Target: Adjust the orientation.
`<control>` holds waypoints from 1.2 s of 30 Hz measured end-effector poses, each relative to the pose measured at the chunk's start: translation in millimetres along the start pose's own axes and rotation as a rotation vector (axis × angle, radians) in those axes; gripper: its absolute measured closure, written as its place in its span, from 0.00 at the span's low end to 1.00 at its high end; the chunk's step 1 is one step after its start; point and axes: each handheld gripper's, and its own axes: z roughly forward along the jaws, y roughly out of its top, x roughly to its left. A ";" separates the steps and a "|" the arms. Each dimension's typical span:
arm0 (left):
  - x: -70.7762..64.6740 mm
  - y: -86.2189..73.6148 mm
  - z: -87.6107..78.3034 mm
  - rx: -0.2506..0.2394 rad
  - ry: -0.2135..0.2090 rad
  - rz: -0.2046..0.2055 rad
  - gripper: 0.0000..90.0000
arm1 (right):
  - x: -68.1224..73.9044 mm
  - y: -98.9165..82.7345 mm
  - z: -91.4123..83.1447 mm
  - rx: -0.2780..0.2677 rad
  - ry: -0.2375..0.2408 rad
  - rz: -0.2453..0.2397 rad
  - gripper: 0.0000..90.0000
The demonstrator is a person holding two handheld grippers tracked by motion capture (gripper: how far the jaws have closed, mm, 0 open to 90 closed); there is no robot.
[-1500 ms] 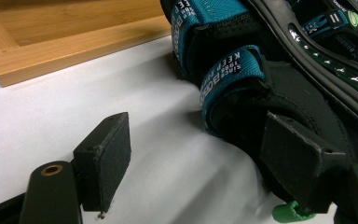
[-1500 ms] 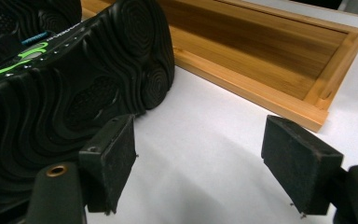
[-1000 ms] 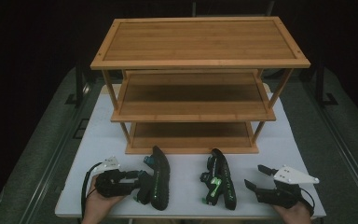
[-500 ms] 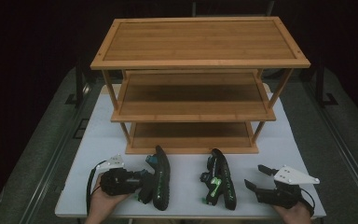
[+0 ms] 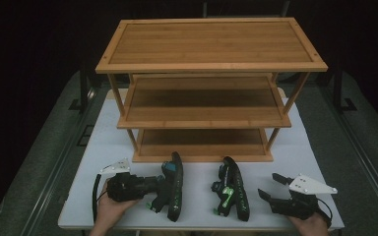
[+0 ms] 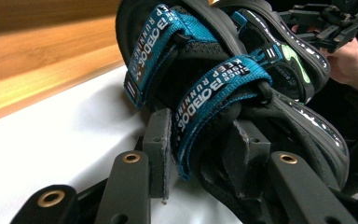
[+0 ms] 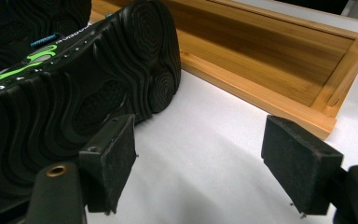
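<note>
Left sandal gripped at its strap by the left gripper, right gripper waiting open beside the other sandal.

On the white table [image 5: 103, 142], in front of the three-tier bamboo rack [image 5: 204, 88], two black sandals with blue straps and green marks are laid on their sides. The left sandal [image 5: 173, 189] is taken by the left gripper [image 5: 152, 189], which is held in the left hand [image 5: 109, 209]; the jaws have just been closing, and in the left gripper view the pads [image 6: 161, 147] are seen pressed on the blue strap part of this sandal. The right sandal [image 5: 232, 194] is lying just beside, untouched. The right gripper [image 5: 271, 189] is kept near its sole with the jaws wide apart, nothing between them but table.
</note>
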 end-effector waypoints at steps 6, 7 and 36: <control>-2.1 4.9 8.0 -0.010 -0.017 0.005 0.70 | 0.3 0.1 -1.0 -0.005 -0.001 -0.005 0.28; -3.0 5.3 9.1 -0.011 -0.018 0.010 0.70 | 0.3 0.1 -1.3 -0.005 -0.002 -0.005 0.28; -28.7 13.2 57.9 -0.035 -0.050 0.032 0.48 | 1.6 3.9 -7.0 -0.056 0.019 0.022 0.30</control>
